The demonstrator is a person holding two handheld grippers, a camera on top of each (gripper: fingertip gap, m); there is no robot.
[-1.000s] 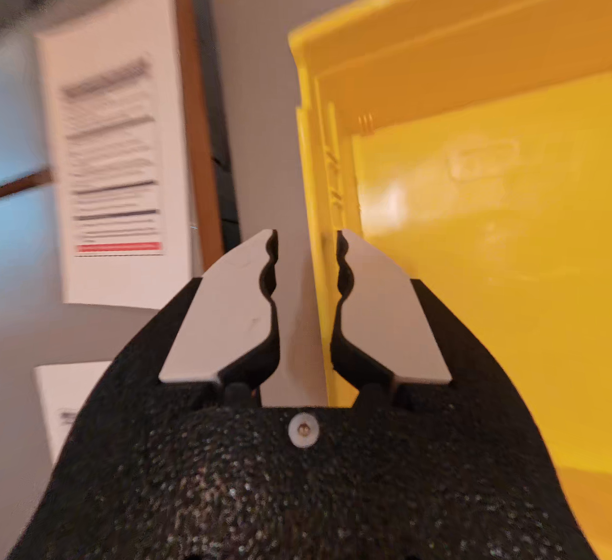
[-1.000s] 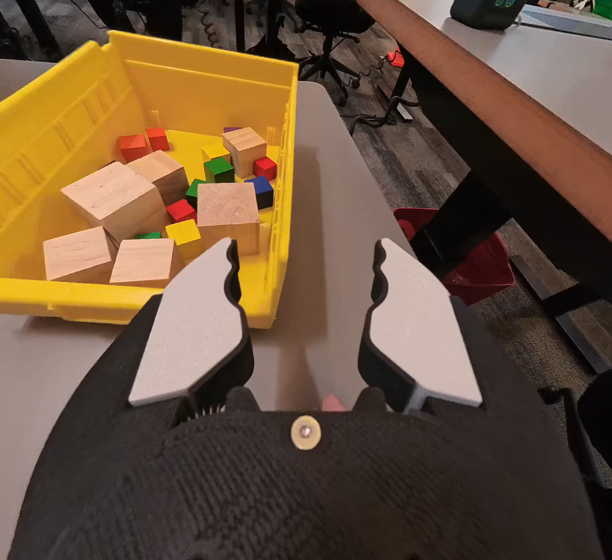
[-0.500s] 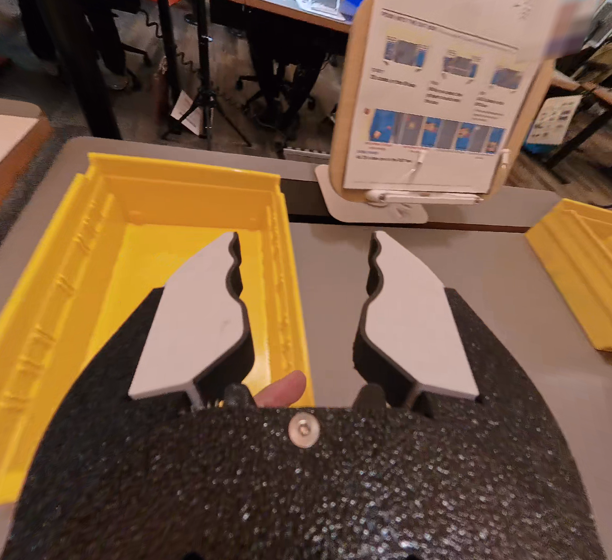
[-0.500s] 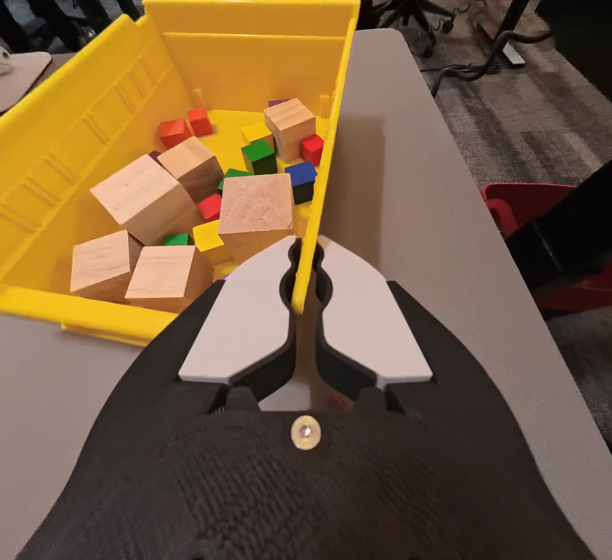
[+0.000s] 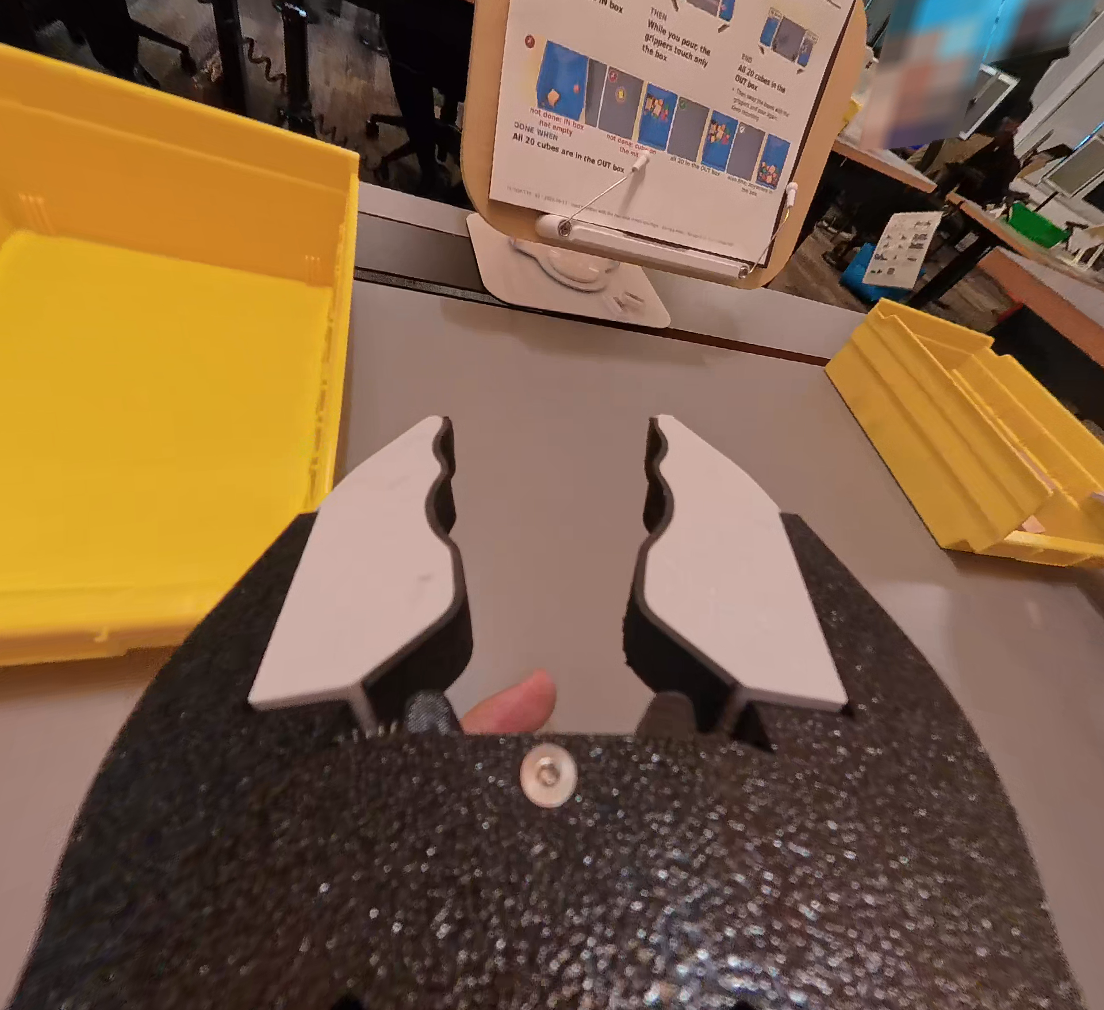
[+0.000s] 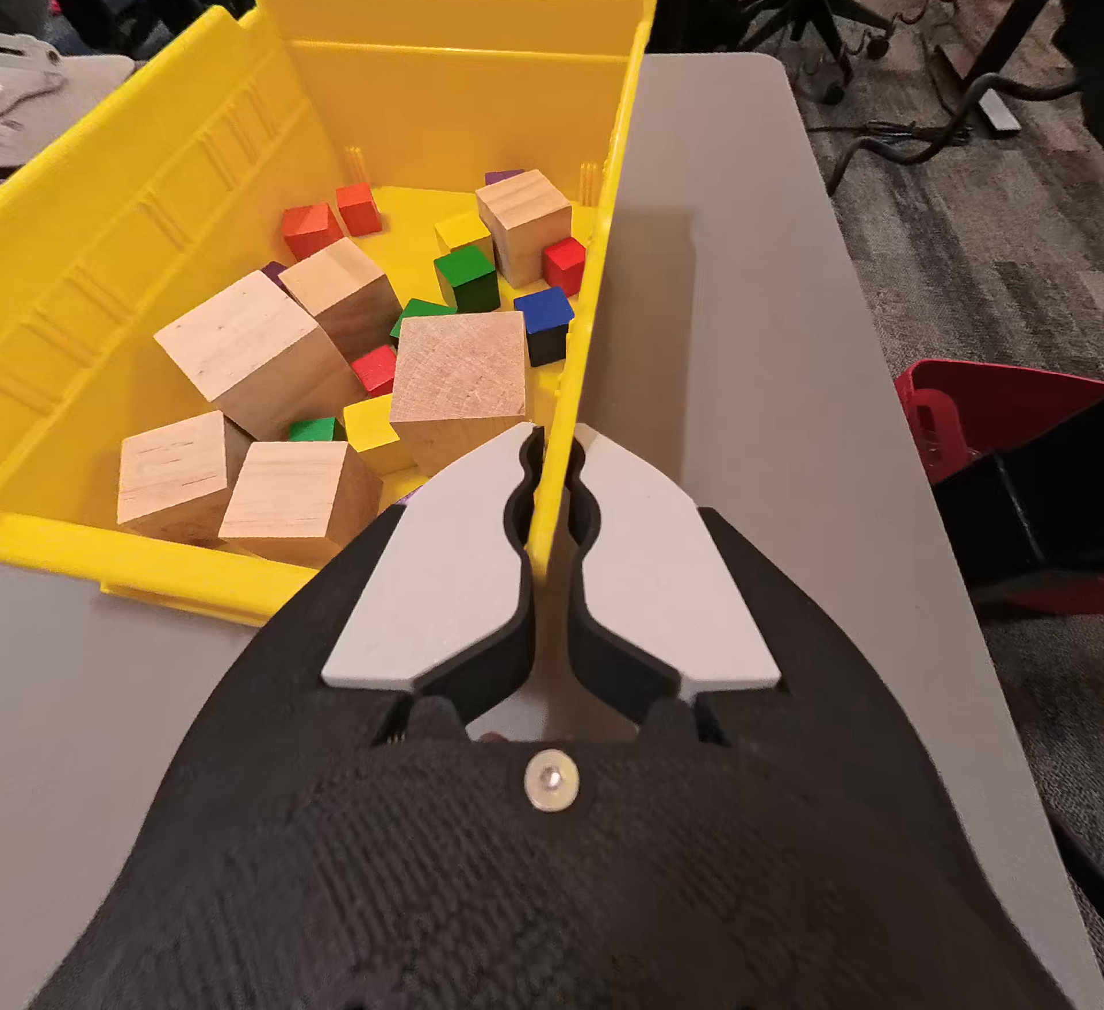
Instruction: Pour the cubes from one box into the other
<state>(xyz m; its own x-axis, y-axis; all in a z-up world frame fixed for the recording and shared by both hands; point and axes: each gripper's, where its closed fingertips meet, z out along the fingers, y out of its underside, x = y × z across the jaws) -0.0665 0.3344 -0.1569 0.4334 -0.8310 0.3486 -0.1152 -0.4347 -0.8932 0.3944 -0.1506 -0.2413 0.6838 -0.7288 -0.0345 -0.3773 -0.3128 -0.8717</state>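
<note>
Right gripper (image 6: 554,431) pinches the right side wall of the full yellow box (image 6: 454,7); one finger sits inside the wall, the other outside, with the rim running up between them. Box base looks flat on the grey table (image 6: 735,324), or nearly so; no clear tilt.

Contents: cubes (image 6: 460,366) all lie inside the box. Several large plain wooden ones sit toward the near end, and small red, green, blue, yellow and purple ones are scattered among and behind them. None on the table in either view.

Left gripper (image 5: 548,425) is spread wide and holds nothing. It hangs over bare table just right of the empty yellow box (image 5: 173,186). A fingertip of the person (image 5: 514,700) shows between the finger bases. The empty box floor is bare yellow, with no cube in it.

Further out: a paper instruction sheet on a stand (image 5: 657,85) at the table's far edge, between the two boxes in the left wrist view. The full box appears there at far right, well apart from the empty one.

Progress, judged: grasp on the source box made on one side only; lift, carry and pour all remain. Nothing transferred yet. The left gripper probably needs a hold on the opposite wall, since a one-sided pinch on a loaded box risks twisting.
</note>
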